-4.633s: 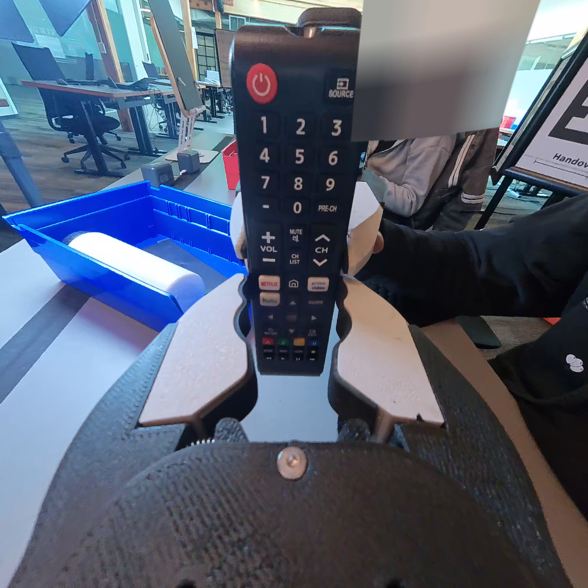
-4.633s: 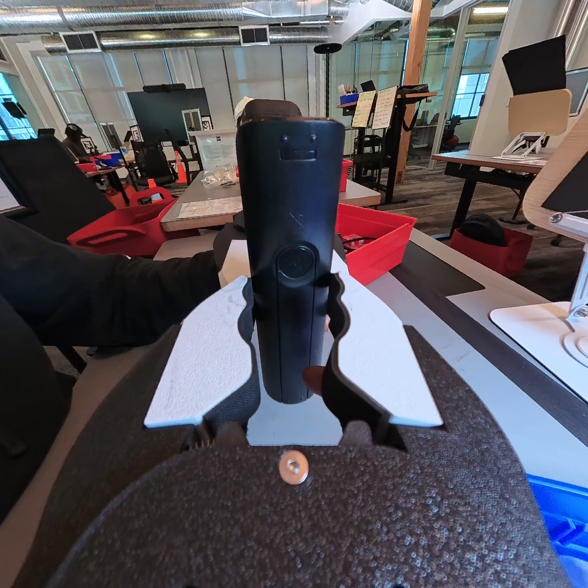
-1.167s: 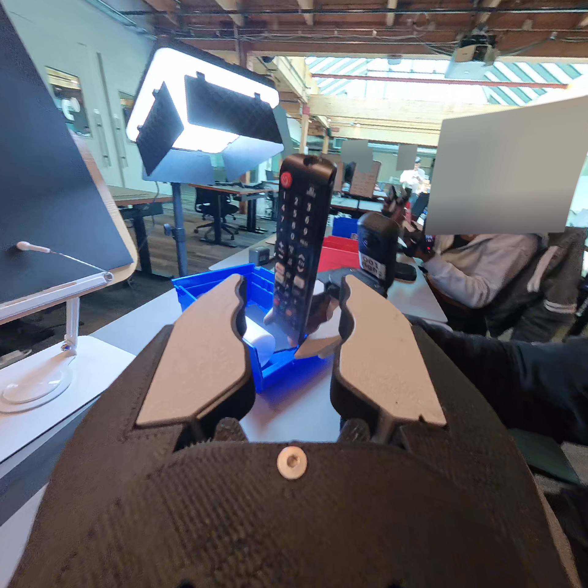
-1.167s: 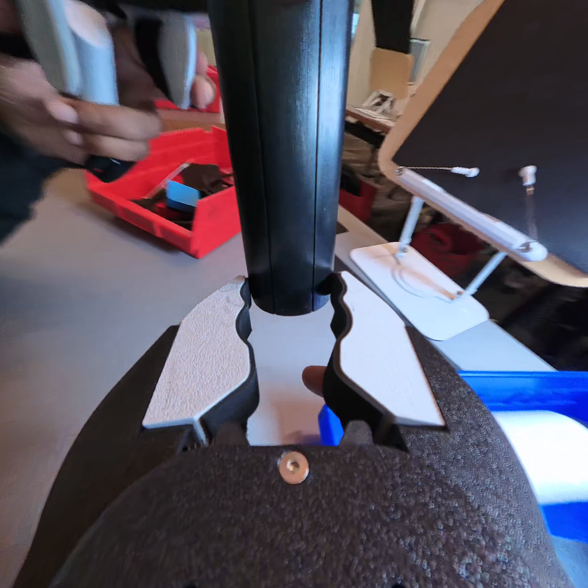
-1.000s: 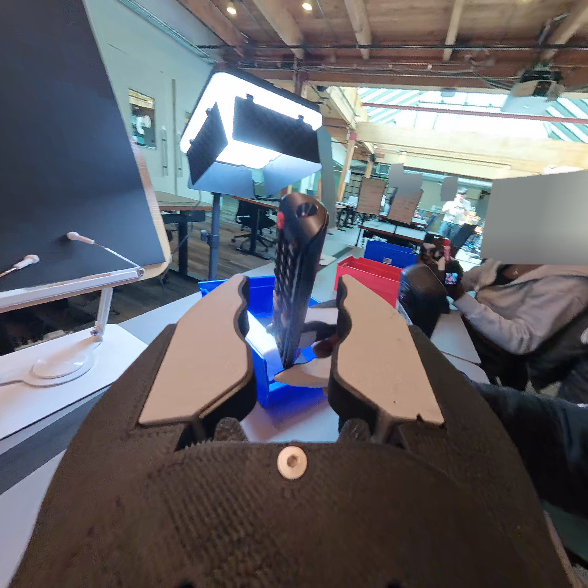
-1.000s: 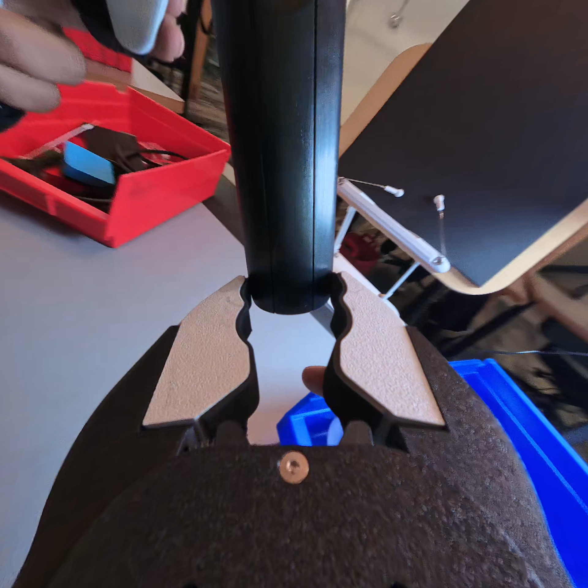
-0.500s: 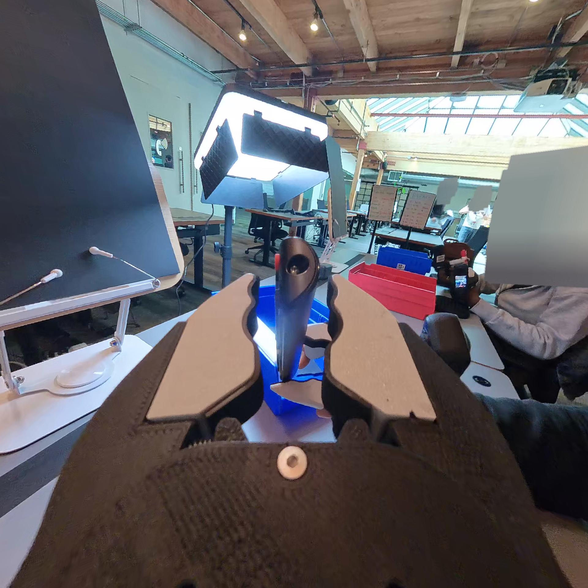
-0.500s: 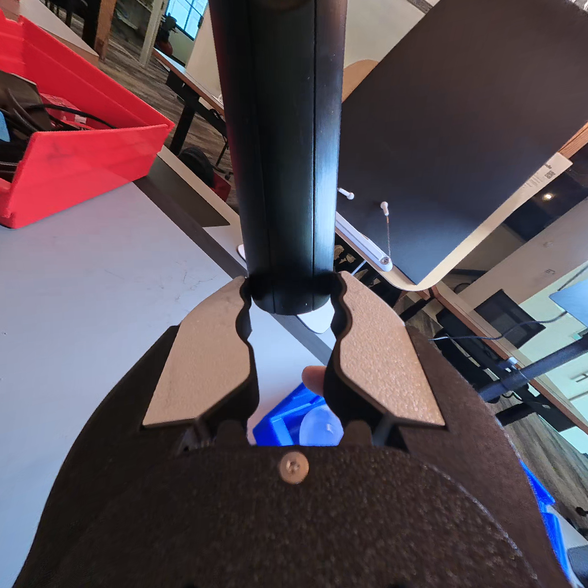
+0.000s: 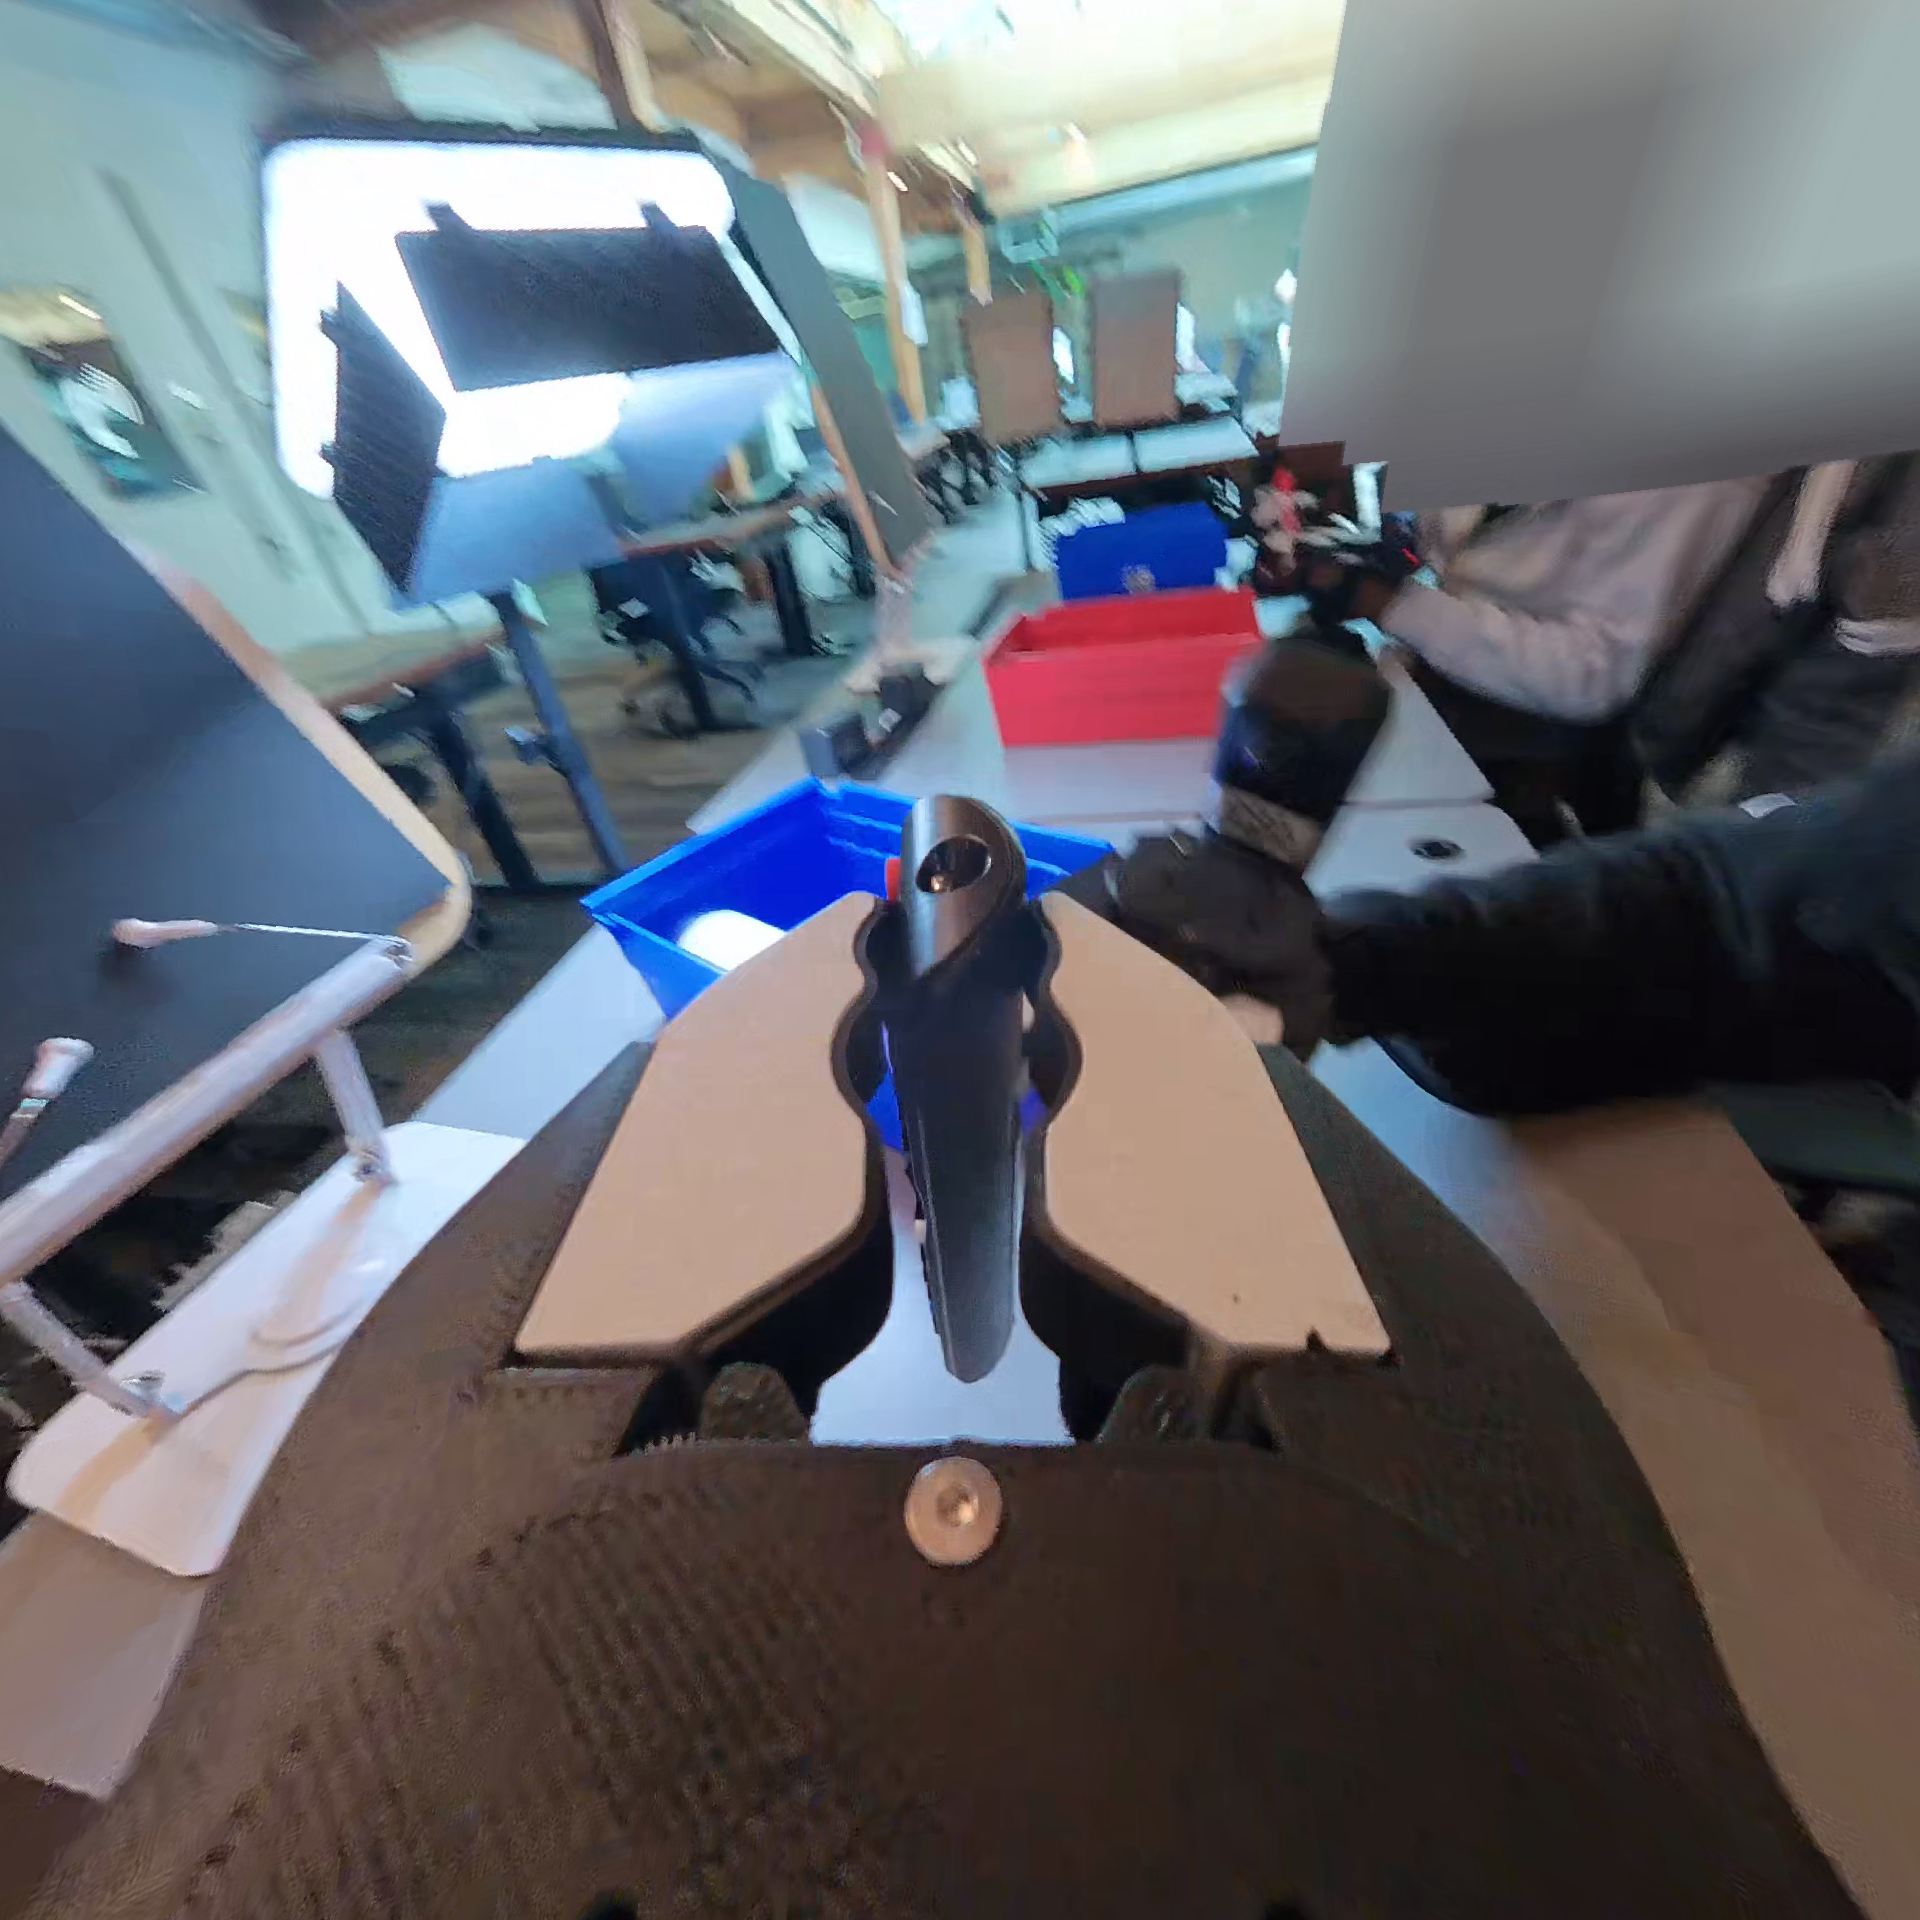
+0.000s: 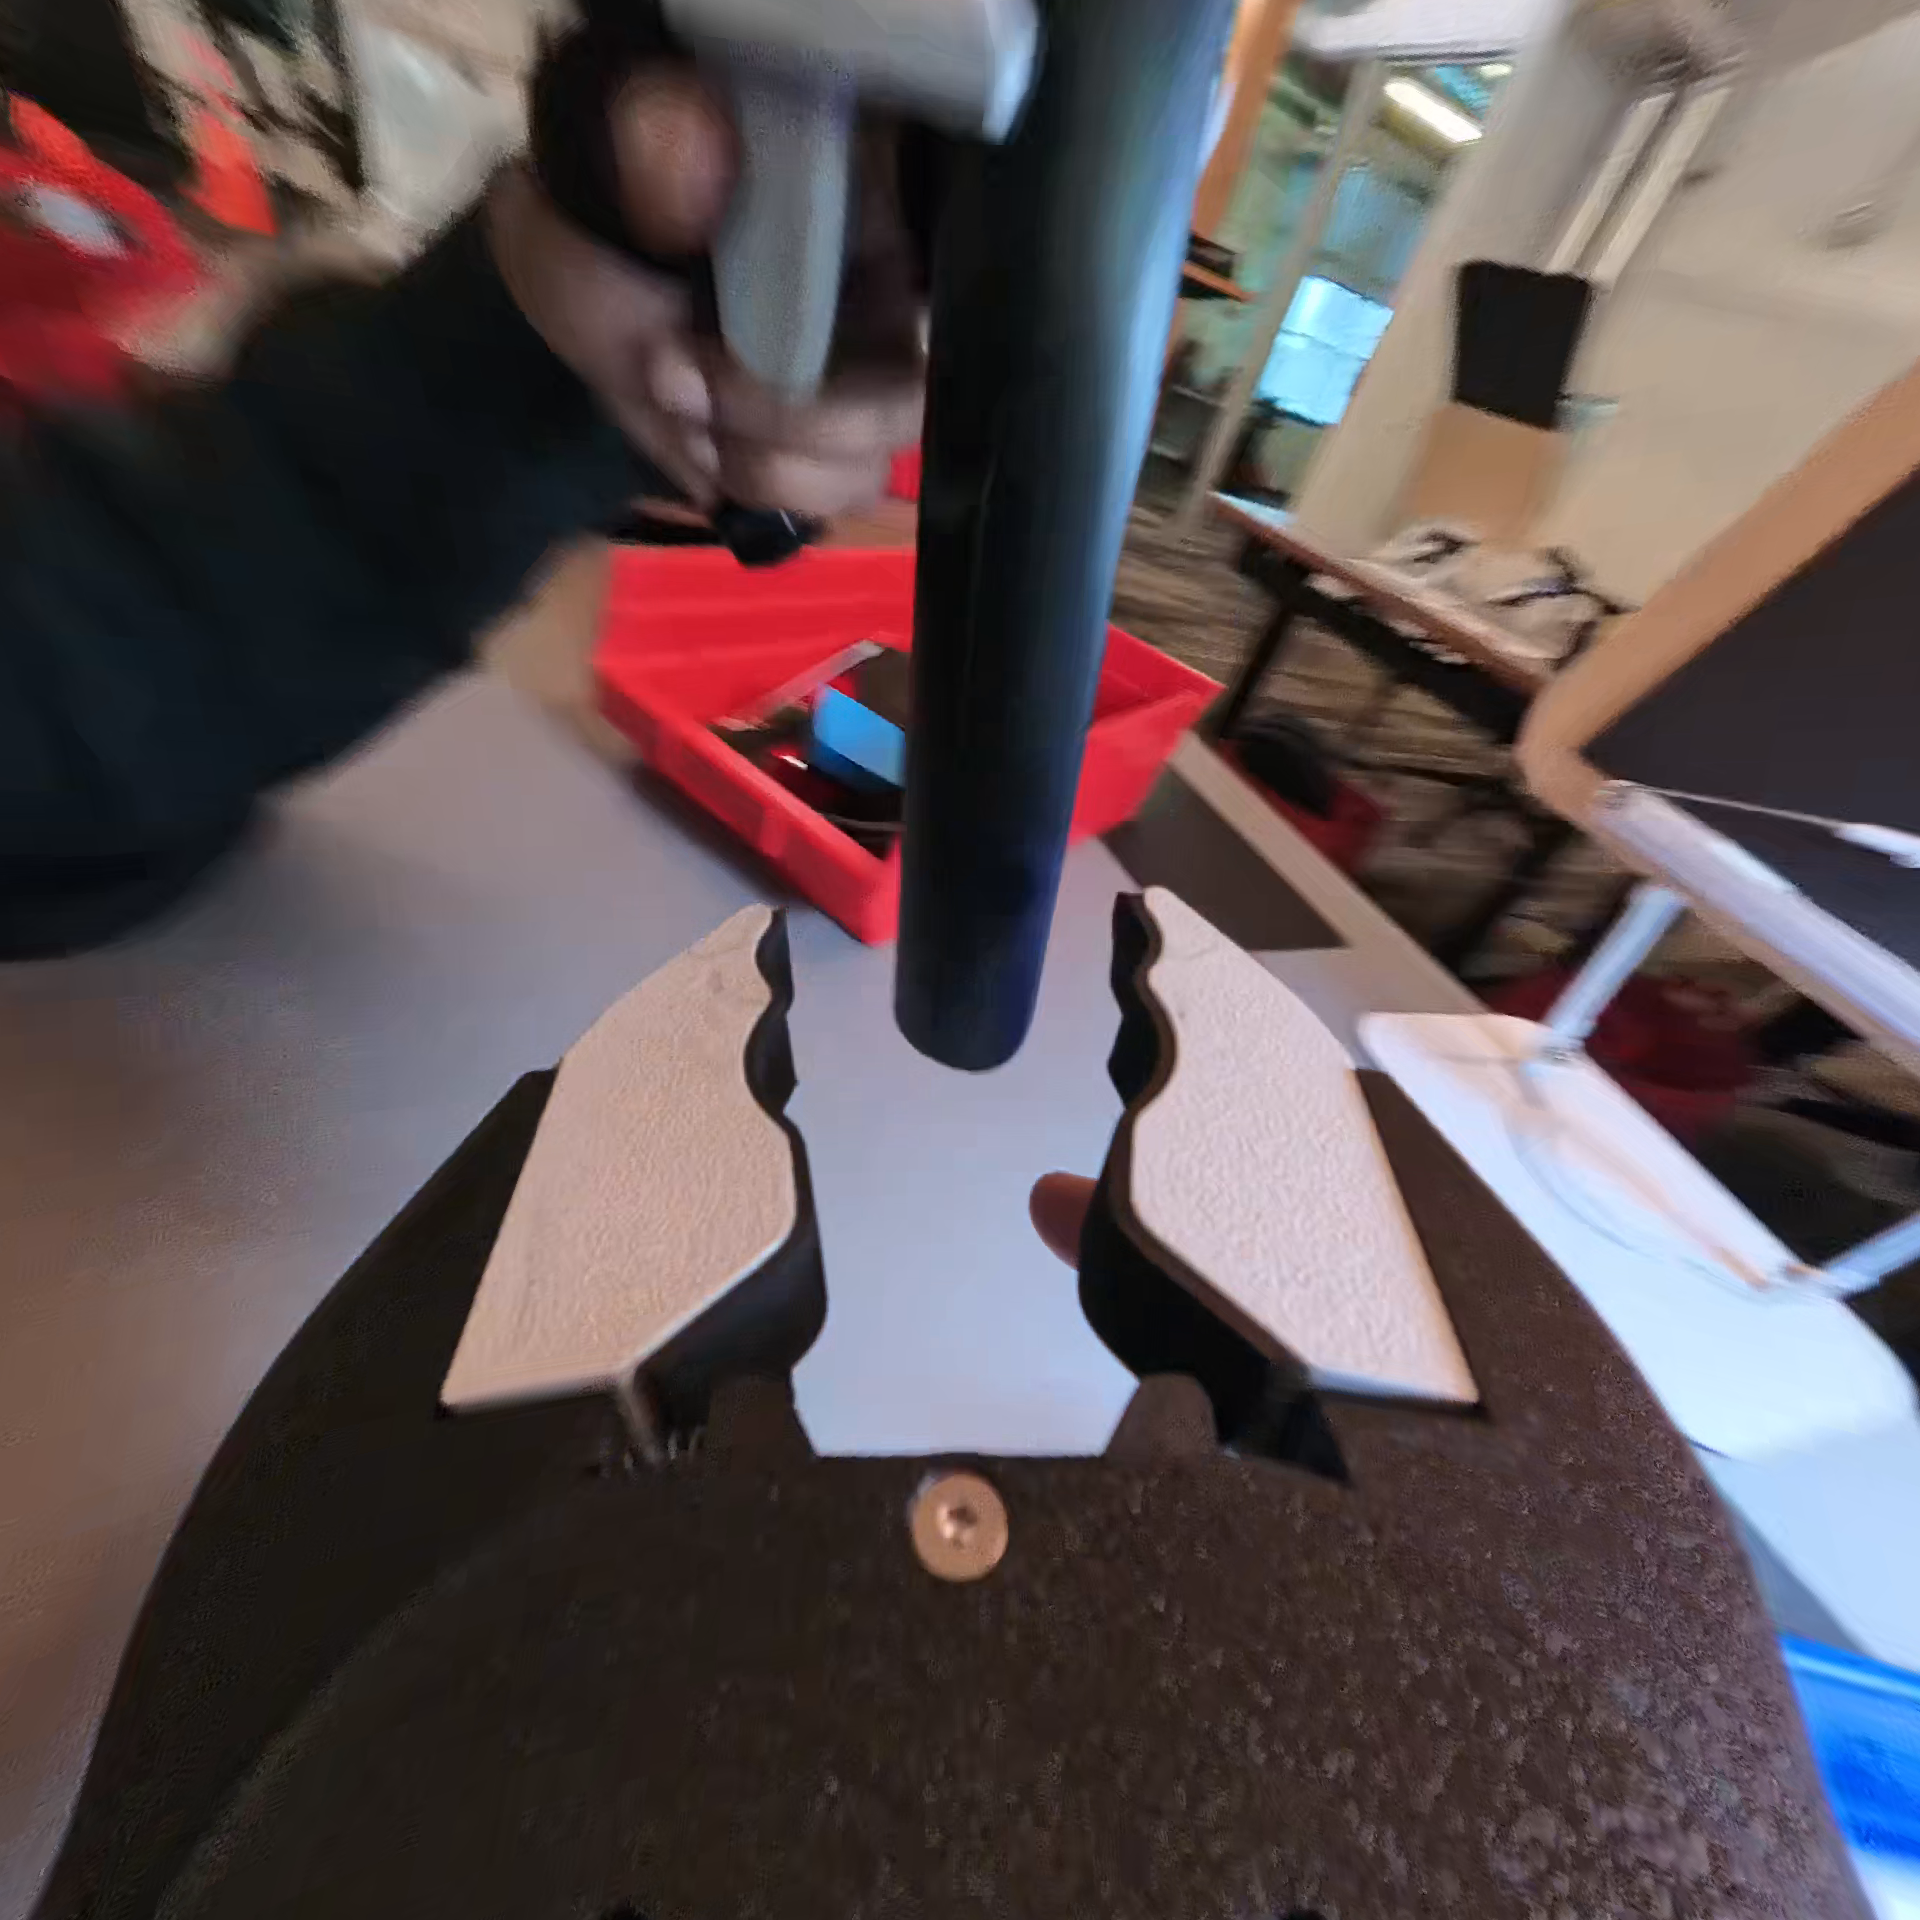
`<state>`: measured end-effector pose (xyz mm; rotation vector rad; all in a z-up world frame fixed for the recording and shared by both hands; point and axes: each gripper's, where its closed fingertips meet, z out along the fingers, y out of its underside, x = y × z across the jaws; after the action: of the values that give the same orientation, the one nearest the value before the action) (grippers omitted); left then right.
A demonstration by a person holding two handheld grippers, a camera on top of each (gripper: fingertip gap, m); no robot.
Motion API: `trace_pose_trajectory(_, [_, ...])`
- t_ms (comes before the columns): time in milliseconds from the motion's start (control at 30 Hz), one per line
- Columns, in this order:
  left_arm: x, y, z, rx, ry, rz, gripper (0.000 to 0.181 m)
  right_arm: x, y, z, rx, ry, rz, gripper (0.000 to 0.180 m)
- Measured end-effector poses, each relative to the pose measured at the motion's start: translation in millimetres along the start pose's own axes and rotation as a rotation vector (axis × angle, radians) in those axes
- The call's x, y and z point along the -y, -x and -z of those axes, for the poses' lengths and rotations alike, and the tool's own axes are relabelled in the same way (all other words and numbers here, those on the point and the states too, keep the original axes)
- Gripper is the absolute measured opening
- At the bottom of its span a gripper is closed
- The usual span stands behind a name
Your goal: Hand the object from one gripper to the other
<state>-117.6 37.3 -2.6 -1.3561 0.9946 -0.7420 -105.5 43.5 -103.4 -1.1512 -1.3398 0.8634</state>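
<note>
Two bins sat on the grey table: a blue bin beyond the left tongs, a red bin far behind the remote. Left tongs were pressed onto the black remote, pinching it edge-on, its far end tilted up. Right tongs stood spread, the remote's lower end hanging between them, apparently clear of both sides. Judged: handover nearly complete. To finish well, draw the right tongs straight back along the remote's axis without brushing it; keep the left squeeze firm and level, since the grip looks narrow.
</note>
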Motion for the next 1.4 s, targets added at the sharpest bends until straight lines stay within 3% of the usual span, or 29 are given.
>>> trace_pose_trajectory(167, [-29.1, -23.5, -20.4, -0.189, 0.078, 0.040, 0.024, 29.3, 18.2, 18.2, 0.208, -0.074, -0.158, 0.054])
trace_pose_trajectory(333, [-46.6, -45.9, -44.7, -0.279, 0.137, 0.057, 0.024, 24.2, 21.1, 15.5, 0.222, -0.043, -0.166, 0.047])
trace_pose_trajectory(467, [-51.4, -52.7, -51.5, -0.296, 0.166, 0.065, 0.024, 22.9, 23.1, 18.1, 0.233, -0.041, -0.130, 0.026])
trace_pose_trajectory(1233, [-45.3, -51.4, -53.9, -0.279, 0.112, 0.077, 0.024, 28.0, 18.3, 22.4, 0.219, -0.071, -0.094, 0.025])
trace_pose_trajectory(1400, [-37.2, -48.4, -47.6, -0.307, 0.043, 0.128, 0.041, 36.7, 5.2, 32.1, 0.193, -0.130, -0.131, 0.025])
